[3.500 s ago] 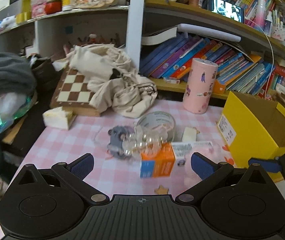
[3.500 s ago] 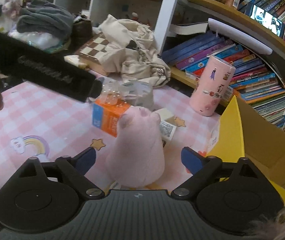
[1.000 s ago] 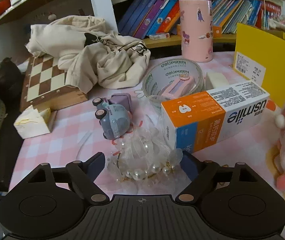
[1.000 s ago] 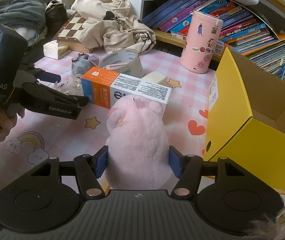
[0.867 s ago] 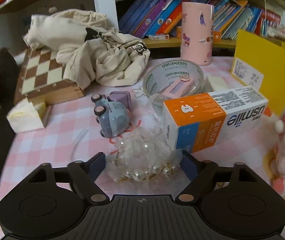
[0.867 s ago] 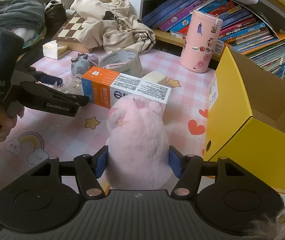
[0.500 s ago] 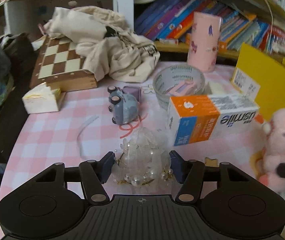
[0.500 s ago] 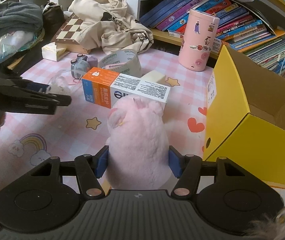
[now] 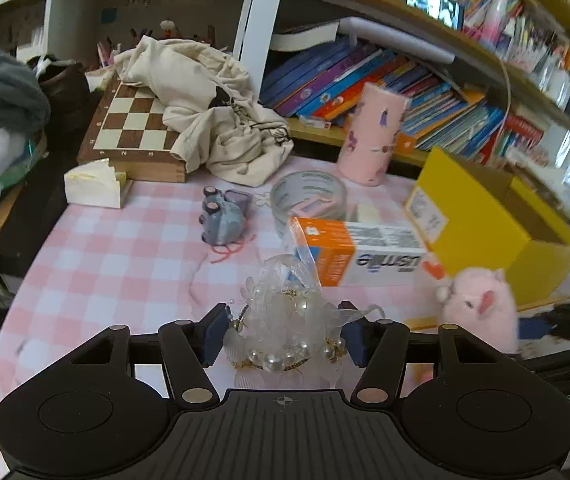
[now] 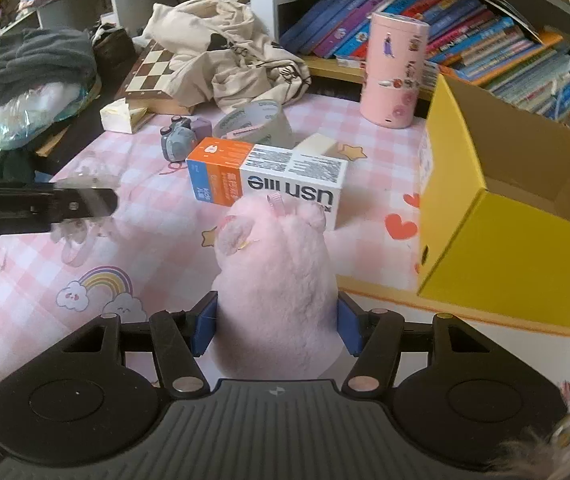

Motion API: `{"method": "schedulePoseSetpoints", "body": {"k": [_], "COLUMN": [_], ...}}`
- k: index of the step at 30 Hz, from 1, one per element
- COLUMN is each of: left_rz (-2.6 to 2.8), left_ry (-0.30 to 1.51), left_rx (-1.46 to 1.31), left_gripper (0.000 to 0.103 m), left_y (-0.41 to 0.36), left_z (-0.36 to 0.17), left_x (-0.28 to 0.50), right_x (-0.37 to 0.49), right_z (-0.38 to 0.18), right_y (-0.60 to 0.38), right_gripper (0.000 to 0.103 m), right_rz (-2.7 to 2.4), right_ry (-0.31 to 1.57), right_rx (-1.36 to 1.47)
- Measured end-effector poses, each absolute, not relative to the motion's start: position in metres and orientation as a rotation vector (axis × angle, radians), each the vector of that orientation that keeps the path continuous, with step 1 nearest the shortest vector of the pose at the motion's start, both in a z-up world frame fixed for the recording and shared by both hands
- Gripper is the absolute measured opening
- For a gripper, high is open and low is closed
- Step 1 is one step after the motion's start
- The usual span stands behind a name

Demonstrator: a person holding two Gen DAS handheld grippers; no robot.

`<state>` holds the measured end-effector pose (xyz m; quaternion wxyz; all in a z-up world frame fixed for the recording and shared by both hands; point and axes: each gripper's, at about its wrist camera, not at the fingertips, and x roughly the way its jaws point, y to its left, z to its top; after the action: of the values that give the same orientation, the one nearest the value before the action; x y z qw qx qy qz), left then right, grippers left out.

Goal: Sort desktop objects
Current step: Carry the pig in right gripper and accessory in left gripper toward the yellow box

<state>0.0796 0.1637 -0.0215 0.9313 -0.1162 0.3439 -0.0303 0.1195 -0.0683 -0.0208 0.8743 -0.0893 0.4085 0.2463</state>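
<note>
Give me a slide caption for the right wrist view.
Right tongs grip a pink plush toy beside the open yellow box.

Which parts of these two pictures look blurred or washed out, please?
Left wrist view: the yellow cardboard box and fluffy pink plush toy smear toward the right edge, where window light glares; the bagged pearl ornament is sharp. Right wrist view: the left claw is motion-blurred; fisheye bends the bookshelves.
</note>
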Motion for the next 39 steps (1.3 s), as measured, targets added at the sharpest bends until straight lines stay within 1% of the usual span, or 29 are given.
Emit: {"method": "schedulePoseSetpoints", "body": {"k": [6, 13, 24, 39], "left_rz": [-0.103, -0.161, -0.219, -0.380], "left_ry": [0.686, 0.703, 0.718, 0.739], "left_rx": [-0.309, -0.322, -0.293, -0.250], "left_gripper": [0.058, 0.058, 0.058, 0.058], "left_y": [0.163, 0.153, 0.139, 0.098], "left_z": [-0.005, 0.000, 0.000, -0.001], "left_x": [0.062, 0.050, 0.042, 0.054], "right_x": [0.106, 0.079, 0.062, 0.040], "right_z": [-0.009, 0.004, -0.004, -0.002], "right_y": [-0.087, -0.094, -0.105, -0.142], "right_gripper": [0.058, 0.058, 0.058, 0.058], "right_rz": [0.495, 0.475, 0.423, 0.292], "right_ry": [0.891, 0.871, 0.943, 0.945], "right_rx": [-0.128, -0.117, -0.101, -0.052]}}
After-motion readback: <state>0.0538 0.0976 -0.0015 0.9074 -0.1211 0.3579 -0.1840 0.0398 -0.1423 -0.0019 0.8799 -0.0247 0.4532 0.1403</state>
